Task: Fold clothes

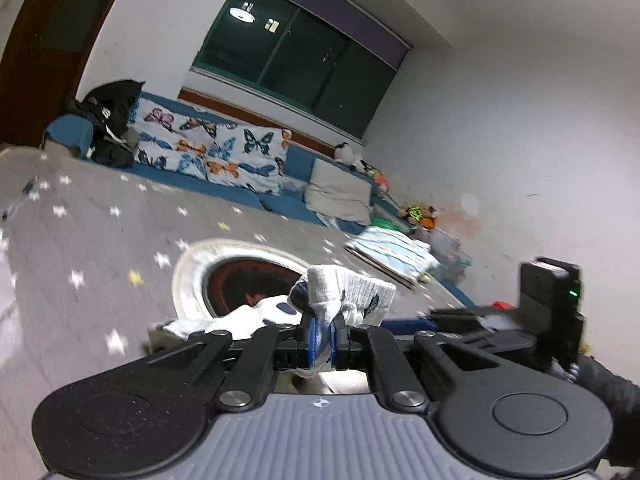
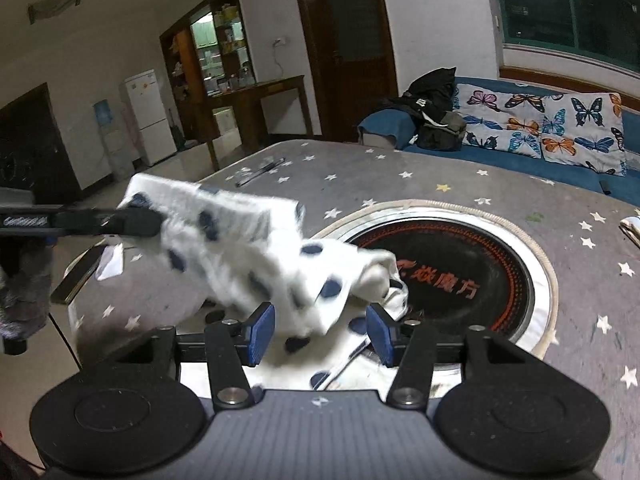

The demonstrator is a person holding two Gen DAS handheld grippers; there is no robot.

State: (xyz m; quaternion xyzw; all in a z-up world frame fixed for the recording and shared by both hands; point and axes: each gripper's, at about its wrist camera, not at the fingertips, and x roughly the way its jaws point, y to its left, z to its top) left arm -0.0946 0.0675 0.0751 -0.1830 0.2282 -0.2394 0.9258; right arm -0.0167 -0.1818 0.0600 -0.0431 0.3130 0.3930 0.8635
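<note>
A white garment with dark blue dots [image 2: 256, 256] hangs above the table. My left gripper [image 1: 323, 338] is shut on a bunched edge of it [image 1: 344, 292]; in the right wrist view that gripper [image 2: 136, 220] reaches in from the left and holds the cloth up. My right gripper [image 2: 320, 330] is open, its blue pads [image 2: 262, 326] on either side of the garment's hanging lower part, not pinching it. More of the dotted cloth lies under the right gripper [image 2: 344, 372].
The table has a grey star-print cover [image 2: 440, 176] and a round inset burner with a white ring [image 2: 536, 248]. Pens [image 2: 260, 170] lie at its far edge. A blue sofa with butterfly cushions [image 2: 552, 128] and dark clothes [image 2: 432, 108] stands behind.
</note>
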